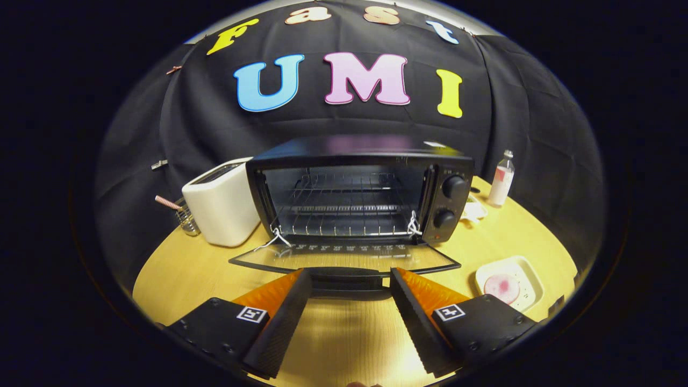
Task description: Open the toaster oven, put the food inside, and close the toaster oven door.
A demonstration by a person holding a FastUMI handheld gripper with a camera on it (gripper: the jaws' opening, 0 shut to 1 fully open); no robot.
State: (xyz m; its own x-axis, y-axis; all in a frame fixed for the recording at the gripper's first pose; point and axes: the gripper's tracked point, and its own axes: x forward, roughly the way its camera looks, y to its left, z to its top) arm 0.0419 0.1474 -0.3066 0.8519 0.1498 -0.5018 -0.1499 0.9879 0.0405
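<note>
Toaster oven with door folded flat (rack bare); gripper spread wide, empty, fingertips flanking the door handle; plated food lies right.

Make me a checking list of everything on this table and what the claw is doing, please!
Surface: round light wooden table.
Job's things: black toaster oven, glass door folded down flat, wire rack bare; pink round food on a cream square plate.
Clutter: white toaster, wire basket, small bottle.
Claw: open, fingers either side of the door handle.
Cables: nothing seen.
Surroundings: black cloth wall.
</note>
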